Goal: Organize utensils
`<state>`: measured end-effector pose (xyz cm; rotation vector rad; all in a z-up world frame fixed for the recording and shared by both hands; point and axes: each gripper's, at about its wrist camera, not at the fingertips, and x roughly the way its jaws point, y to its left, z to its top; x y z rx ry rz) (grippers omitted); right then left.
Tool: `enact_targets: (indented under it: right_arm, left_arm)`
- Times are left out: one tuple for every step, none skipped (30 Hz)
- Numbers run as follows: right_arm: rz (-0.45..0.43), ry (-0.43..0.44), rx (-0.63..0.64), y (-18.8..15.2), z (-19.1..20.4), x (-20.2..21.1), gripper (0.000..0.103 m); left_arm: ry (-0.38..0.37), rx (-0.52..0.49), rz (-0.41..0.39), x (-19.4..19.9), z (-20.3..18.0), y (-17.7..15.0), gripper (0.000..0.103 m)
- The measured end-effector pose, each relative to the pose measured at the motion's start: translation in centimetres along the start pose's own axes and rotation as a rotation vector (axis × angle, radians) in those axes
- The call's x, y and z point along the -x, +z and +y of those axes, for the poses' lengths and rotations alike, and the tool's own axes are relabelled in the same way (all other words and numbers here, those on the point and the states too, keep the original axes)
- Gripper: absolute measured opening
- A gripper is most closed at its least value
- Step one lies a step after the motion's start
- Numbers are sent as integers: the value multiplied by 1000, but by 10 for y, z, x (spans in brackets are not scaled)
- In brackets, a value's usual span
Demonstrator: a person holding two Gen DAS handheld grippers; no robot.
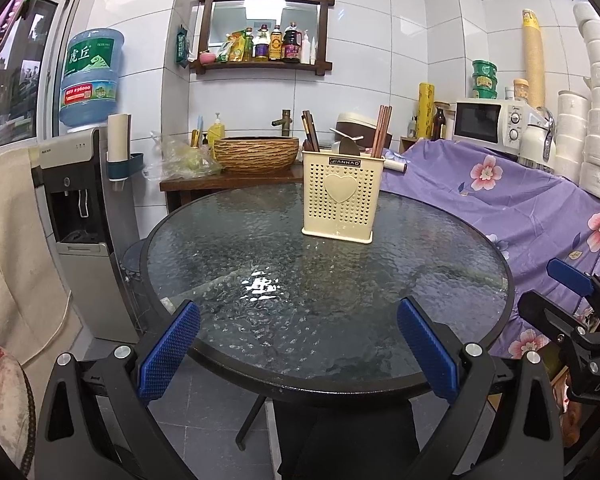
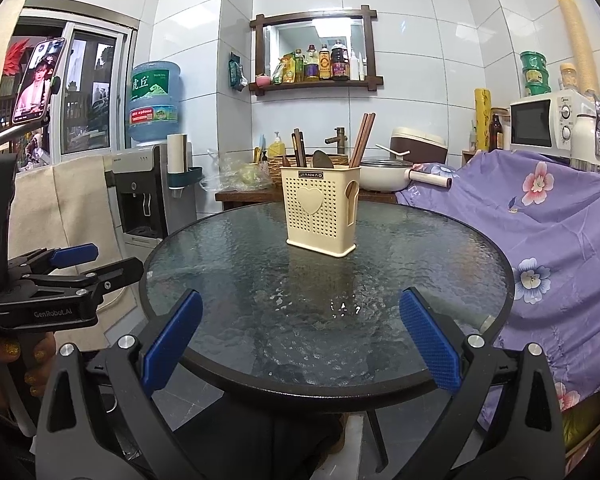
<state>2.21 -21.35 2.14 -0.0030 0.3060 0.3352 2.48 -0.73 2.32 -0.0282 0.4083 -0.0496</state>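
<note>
At the far left stands a grey floor-standing water dispenser (image 1: pixel 80 216) topped by a blue plastic water jug (image 1: pixel 91 78), beside the round dark-rimmed textured-glass table (image 1: pixel 220 240). The left gripper (image 1: pixel 300 352) hangs over the table's near edge, its blue ribbed pads (image 1: pixel 168 352) spread wide apart and holding nothing. Toward the table's far side stands the cream perforated plastic utensil holder with a heart on its front (image 1: pixel 342 196), upright, with dark wooden chopsticks (image 1: pixel 311 132) at its left, a metal spoon (image 1: pixel 348 146) in the middle and reddish wooden chopsticks (image 1: pixel 382 130) at its right. The right gripper (image 2: pixel 300 352) also hovers at the near rim, its fingers parted and empty. Right of the table, a purple floral cloth (image 1: pixel 500 200) drapes over furniture, with a white microwave oven (image 1: pixel 492 122) behind it.
</note>
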Motion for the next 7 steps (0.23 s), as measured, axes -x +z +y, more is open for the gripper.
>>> enact_targets:
  right_arm:
    - [1,0,-1,0,0,0,97]
    - [2,0,-2,0,0,-1,97]
    - [2,0,-2,-1,0,0,97]
    - [2,0,-1,-1,0,0,97]
    - [2,-1,-1,-1,0,0,97]
    - [3,0,0,-1,0,-1,97]
    - [4,0,0,-1,0,-1,97]
  left_arm:
    - [3,-3,8,-1,-1,0,97]
    - [4,-6,14,-2,-1,0,97]
    - [4,-8,16,-2,-1,0,97]
    - [6,-10,18,-3,-2,-1,97]
    - [8,-11,20,-3,-2,-1,97]
    - [9,-12,22,-3,-2,-1,97]
    - [9,-13,23,-3,-2,-1,97]
